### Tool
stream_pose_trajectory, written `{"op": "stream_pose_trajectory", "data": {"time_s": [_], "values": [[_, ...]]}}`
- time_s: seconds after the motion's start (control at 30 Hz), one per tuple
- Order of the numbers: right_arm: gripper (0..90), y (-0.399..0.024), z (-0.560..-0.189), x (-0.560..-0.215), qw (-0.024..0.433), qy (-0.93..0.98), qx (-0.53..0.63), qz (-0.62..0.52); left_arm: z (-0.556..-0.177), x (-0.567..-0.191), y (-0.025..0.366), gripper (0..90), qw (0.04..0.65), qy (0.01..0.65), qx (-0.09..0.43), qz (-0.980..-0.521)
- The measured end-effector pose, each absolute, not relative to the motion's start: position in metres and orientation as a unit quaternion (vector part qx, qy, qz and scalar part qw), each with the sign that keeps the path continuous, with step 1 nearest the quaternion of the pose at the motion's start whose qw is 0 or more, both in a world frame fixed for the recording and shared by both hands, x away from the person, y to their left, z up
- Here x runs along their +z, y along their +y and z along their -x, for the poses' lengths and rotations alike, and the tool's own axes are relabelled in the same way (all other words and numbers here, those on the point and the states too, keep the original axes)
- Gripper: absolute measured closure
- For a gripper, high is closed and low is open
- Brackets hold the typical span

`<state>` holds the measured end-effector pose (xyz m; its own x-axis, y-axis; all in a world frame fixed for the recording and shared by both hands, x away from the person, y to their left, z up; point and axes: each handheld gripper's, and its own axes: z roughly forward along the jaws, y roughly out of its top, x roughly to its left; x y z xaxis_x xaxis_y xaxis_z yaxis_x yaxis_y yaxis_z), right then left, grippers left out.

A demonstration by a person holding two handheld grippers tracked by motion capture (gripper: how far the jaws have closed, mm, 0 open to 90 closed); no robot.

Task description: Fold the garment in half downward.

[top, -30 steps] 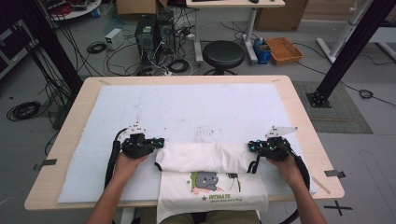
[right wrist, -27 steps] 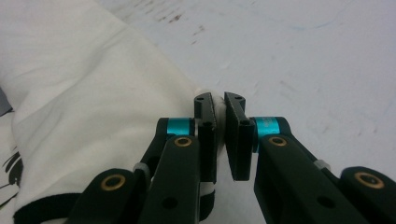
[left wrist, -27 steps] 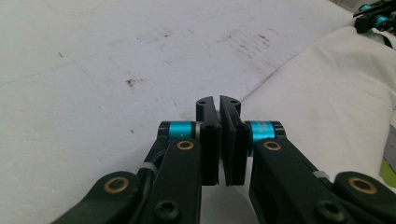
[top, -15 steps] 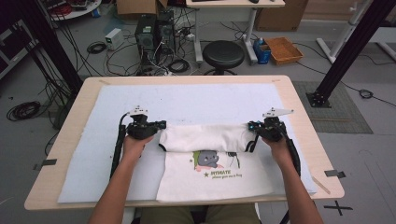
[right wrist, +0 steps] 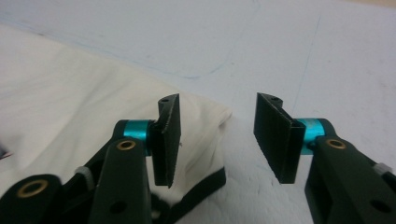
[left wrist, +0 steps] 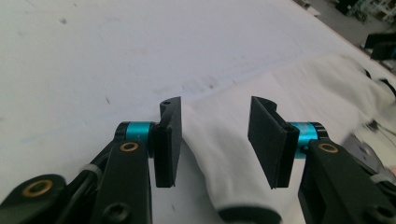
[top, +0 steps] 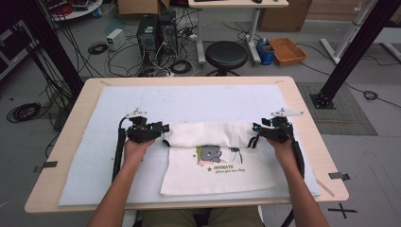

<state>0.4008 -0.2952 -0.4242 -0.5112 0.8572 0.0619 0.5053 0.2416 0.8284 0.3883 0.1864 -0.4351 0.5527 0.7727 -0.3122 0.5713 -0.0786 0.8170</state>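
— While the person leans over the table (top: 85, 94), what do you make out from the high view?

— A cream tote bag (top: 220, 163) with a printed cartoon and lettering lies on the white sheet (top: 189, 101). Its top part is folded over into a thick band. The left gripper (top: 163, 128) sits at the left end of that band, the right gripper (top: 255, 128) at the right end, so the bag stretches between the two. Each hand (top: 135, 149) sits just behind its tool, towards the person.

— Are the claws pinching it?

— Not from what I see. Both have just been opening.

— And the left gripper view?

— Its jaws stand spread, the left gripper (left wrist: 215, 140) with a clear gap. The folded end of the tote bag (left wrist: 233, 154) lies in that gap and runs on ahead and off to the right of the claw; the pads do not press on it. To the left of the claw lies bare white sheet (left wrist: 84, 70). The bag's dark strap (left wrist: 250, 215) peeks out at the bottom edge, under the gap.

— The right gripper view?

— The same: the right gripper (right wrist: 217, 140) is spread. The corner of the tote bag (right wrist: 70, 102) ends inside the gap, nearer the left jaw, with most of the cloth off to that side. A black strap (right wrist: 201, 186) curls beneath that jaw. Beyond and to the right lies white sheet (right wrist: 303, 46).
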Motion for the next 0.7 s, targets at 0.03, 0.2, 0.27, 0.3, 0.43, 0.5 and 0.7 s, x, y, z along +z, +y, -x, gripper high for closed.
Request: {"op": "stream_pose_trajectory", "data": {"time_s": [0.03,0.2,0.27,0.3,0.43,0.5,0.7], "values": [[49.2,-0.297,-0.394,-0.422,0.208,0.762,0.425,-0.442,-0.383,-0.437,0.185,54.8,0.489,0.459,0.101,-0.735],[50.4,-0.288,-0.362,-0.425,0.167,0.798,0.424,-0.395,-0.376,-0.448,0.177,55.7,0.453,0.465,0.081,-0.756],[51.1,-0.278,-0.357,-0.429,0.171,0.812,0.411,-0.378,-0.377,-0.451,0.174,60.4,0.447,0.467,0.073,-0.759],[52.6,-0.275,-0.359,-0.432,0.176,0.816,0.403,-0.375,-0.377,-0.451,0.174,64.6,0.448,0.466,0.074,-0.759],[84.2,-0.273,-0.369,-0.440,0.160,0.823,0.386,-0.385,-0.370,-0.445,0.175,84.4,0.460,0.451,0.087,-0.760],[86.1,-0.274,-0.368,-0.438,0.168,0.822,0.393,-0.375,-0.367,-0.444,0.177,85.3,0.467,0.445,0.090,-0.759],[86.6,-0.284,-0.356,-0.427,0.181,0.814,0.420,-0.360,-0.351,-0.434,0.179,85.3,0.492,0.428,0.088,-0.753]]}}
